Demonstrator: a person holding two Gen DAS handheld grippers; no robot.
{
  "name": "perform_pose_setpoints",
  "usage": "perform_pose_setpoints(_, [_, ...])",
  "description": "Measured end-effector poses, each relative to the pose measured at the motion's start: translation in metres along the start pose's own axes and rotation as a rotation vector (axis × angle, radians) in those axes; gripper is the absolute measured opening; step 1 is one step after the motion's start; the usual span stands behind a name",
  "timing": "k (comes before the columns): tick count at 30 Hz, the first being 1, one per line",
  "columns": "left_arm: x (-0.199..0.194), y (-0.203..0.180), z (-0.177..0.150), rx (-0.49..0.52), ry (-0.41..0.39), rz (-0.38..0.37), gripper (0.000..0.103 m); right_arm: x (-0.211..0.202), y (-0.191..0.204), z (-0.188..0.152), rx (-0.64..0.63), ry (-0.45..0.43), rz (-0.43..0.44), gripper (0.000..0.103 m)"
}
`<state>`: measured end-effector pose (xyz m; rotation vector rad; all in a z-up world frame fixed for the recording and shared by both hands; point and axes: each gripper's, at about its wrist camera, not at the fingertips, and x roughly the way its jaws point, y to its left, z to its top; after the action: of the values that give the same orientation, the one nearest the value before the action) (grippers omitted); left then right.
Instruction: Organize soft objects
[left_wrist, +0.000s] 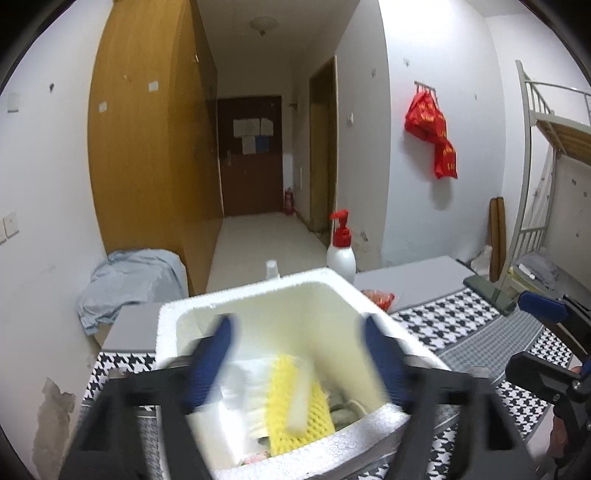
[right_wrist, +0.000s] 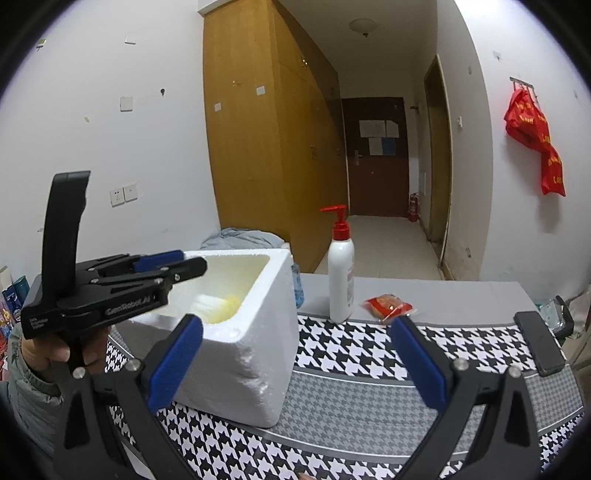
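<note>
my left gripper (left_wrist: 295, 354) hangs over the foam box (left_wrist: 369, 295), jaws wide apart, nothing clamped. below and between its fingers, a yellow foam net (left_wrist: 314, 406) and white padding (left_wrist: 232, 387) lie in the box: light, squashy, best pinched at an edge. my right gripper (right_wrist: 295, 362) gapes too, empty, box just left of its left finger.

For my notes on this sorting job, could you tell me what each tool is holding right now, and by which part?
Nothing is held. The left tool stands open over the foam box, with a white foam strip loose below it. The right tool is open over the tablecloth.
</note>
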<state>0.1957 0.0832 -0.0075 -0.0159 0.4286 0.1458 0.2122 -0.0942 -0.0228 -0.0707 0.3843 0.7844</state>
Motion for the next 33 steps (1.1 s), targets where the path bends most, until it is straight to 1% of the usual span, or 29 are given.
perform_pose_setpoints(1, [-0.004, -0.001, 0.0, 0.0, -0.017, -0.001, 0.085, -0.001, 0.0, 0.0, 0.001, -0.001, -0.001, 0.103])
perform_pose_setpoints(4, [-0.011, 0.0, 0.0, -0.007, -0.03, -0.012, 0.094, -0.002, -0.001, 0.001, 0.002, -0.005, -0.003, 0.103])
perform_pose_setpoints(7, [-0.018, 0.002, 0.0, -0.026, -0.044, -0.012, 0.096, -0.003, 0.0, 0.0, 0.0, -0.009, -0.005, 0.103])
perform_pose_setpoints(9, [-0.023, 0.005, -0.001, -0.04, -0.05, -0.004, 0.101, -0.005, 0.001, 0.0, 0.001, -0.016, -0.002, 0.103])
perform_pose_setpoints(16, [-0.042, 0.008, -0.004, -0.065, -0.074, 0.014, 0.102, -0.012, 0.006, 0.001, -0.002, -0.034, -0.01, 0.103])
perform_pose_setpoints(18, [-0.049, 0.008, -0.005, -0.062, -0.082, 0.009, 0.102, -0.014, 0.008, 0.002, -0.003, -0.035, -0.01, 0.103])
perform_pose_setpoints(21, [-0.06, 0.007, -0.006, -0.058, -0.103, 0.023, 0.102, -0.017, 0.013, 0.003, -0.011, -0.038, -0.015, 0.103])
perform_pose_setpoints(25, [-0.074, 0.012, -0.006, -0.098, -0.124, 0.019, 0.102, -0.026, 0.019, 0.003, -0.016, -0.05, -0.016, 0.103])
perform_pose_setpoints(29, [-0.086, 0.008, -0.009, -0.086, -0.141, 0.027, 0.102, -0.036, 0.023, 0.002, -0.014, -0.068, -0.017, 0.103])
perform_pose_setpoints(33, [-0.098, 0.004, -0.011, -0.084, -0.149, 0.018, 0.102, -0.05, 0.029, 0.002, -0.02, -0.087, -0.022, 0.103])
